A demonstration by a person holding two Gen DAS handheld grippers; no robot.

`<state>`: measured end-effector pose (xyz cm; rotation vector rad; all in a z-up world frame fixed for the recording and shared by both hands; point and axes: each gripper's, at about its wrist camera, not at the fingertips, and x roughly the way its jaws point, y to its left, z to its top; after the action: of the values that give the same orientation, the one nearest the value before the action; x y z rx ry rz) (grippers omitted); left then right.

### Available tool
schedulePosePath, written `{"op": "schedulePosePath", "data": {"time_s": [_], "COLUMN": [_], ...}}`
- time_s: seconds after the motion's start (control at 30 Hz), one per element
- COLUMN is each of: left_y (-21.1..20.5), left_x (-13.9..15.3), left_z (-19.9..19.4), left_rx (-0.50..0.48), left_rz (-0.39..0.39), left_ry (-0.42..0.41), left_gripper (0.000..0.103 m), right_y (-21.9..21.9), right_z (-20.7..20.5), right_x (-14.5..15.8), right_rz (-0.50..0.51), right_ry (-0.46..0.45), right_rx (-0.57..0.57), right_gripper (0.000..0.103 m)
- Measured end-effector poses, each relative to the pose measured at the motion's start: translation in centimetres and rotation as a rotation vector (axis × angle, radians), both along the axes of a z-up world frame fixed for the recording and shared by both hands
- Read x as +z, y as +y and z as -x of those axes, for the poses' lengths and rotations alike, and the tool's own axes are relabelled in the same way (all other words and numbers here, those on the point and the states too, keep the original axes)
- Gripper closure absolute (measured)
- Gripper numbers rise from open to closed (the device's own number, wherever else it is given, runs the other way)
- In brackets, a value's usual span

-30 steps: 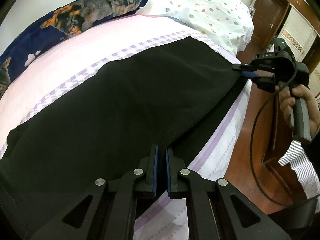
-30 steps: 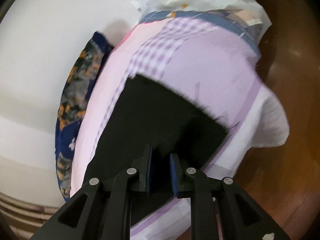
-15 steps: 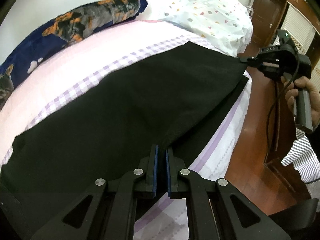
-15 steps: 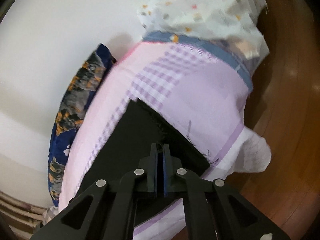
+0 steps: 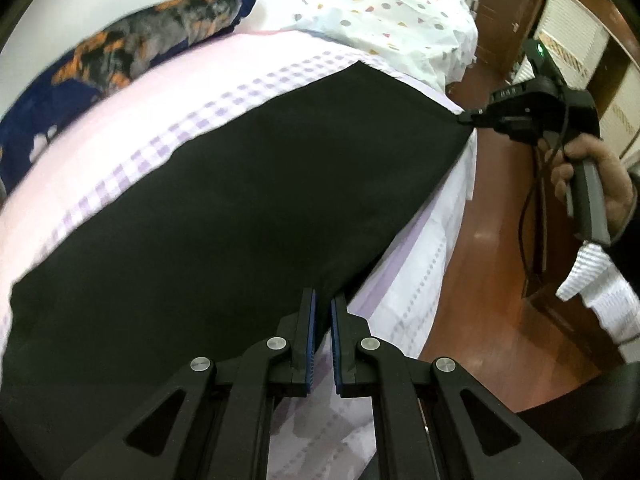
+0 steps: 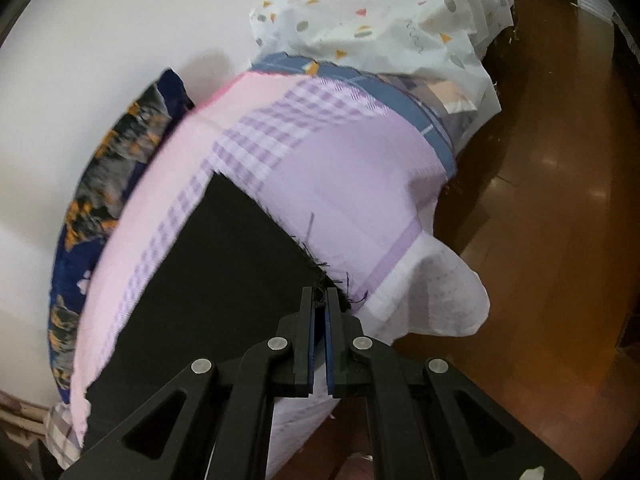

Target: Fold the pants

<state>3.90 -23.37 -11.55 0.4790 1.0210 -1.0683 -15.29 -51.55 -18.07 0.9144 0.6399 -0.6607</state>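
Observation:
Black pants [image 5: 256,200] lie stretched along the near side of a bed with a pink and lilac checked sheet [image 5: 168,120]. My left gripper [image 5: 322,300] is shut on the near edge of the pants. My right gripper [image 6: 319,298] is shut on the frayed hem corner of the pants [image 6: 240,264] at the bed's edge. In the left wrist view the right gripper [image 5: 472,115] holds the far corner taut, a hand on its grip.
A navy and orange pillow [image 5: 120,64] lies along the wall side. A white spotted duvet [image 5: 392,16] is heaped at the bed's far end. Brown wood floor [image 6: 560,200] runs beside the bed, with a dark door [image 5: 504,12] beyond.
My right gripper closed on the hem corner and pulled it outward past the bed's edge. The pants now lie tauter and flatter. My left gripper kept its grip.

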Motion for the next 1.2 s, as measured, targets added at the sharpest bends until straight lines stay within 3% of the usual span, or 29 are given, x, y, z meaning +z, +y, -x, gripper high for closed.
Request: {"op": "schedulePosePath", "data": {"time_s": [0.07, 0.13, 0.17, 0.2, 0.33, 0.4, 0.5, 0.67, 0.8, 0.93, 1.1, 1.2], "left_y": [0.0, 0.1, 0.2, 0.3, 1.7, 3.1, 6.1, 13.3, 19.4, 25.8, 30.1, 31.3], "left_x": [-0.4, -0.4, -0.2, 0.0, 2.0, 3.2, 4.6, 5.5, 5.2, 4.2, 3.1, 2.3], "left_z": [-0.5, -0.7, -0.8, -0.9, -1.6, -2.4, -4.7, -9.4, -11.9, -13.2, -13.2, -13.3], "left_rx": [0.017, 0.023, 0.026, 0.034, 0.063, 0.102, 0.206, 0.48, 0.698, 0.873, 0.961, 0.982], "left_rz": [-0.001, 0.005, 0.011, 0.019, 0.113, 0.17, 0.219, 0.191, 0.129, 0.101, 0.079, 0.068], "left_ry": [0.031, 0.053, 0.06, 0.064, 0.061, 0.053, 0.034, -0.052, -0.125, -0.114, -0.108, -0.098], "left_gripper": [0.094, 0.09, 0.087, 0.081, 0.062, 0.06, 0.056, 0.055, 0.055, 0.055, 0.055, 0.055], "right_y": [-0.1, -0.1, 0.0, 0.0, 0.5, 1.2, 3.3, 10.7, 17.4, 23.6, 30.7, 34.3], "right_z": [-0.1, 0.1, 0.2, 0.4, 0.9, 0.2, -3.0, -12.5, -20.5, -27.0, -33.1, -36.0], "right_x": [-0.3, -0.1, 0.1, 0.5, 2.7, 4.6, 7.3, 9.5, 8.5, 6.9, 5.7, 4.9], "right_rz": [-0.012, -0.011, -0.006, 0.006, 0.073, 0.132, 0.197, 0.262, 0.233, 0.178, 0.167, 0.167], "right_ry": [0.011, 0.021, 0.026, 0.037, 0.043, 0.039, 0.018, 0.001, 0.007, 0.006, 0.02, 0.056], "right_rx": [-0.009, -0.013, -0.019, -0.03, -0.052, -0.022, 0.129, 0.517, 0.788, 1.005, 1.215, 1.32], "right_gripper": [0.093, 0.084, 0.075, 0.073, 0.073, 0.073, 0.073, 0.073, 0.073, 0.073, 0.072, 0.066]}}
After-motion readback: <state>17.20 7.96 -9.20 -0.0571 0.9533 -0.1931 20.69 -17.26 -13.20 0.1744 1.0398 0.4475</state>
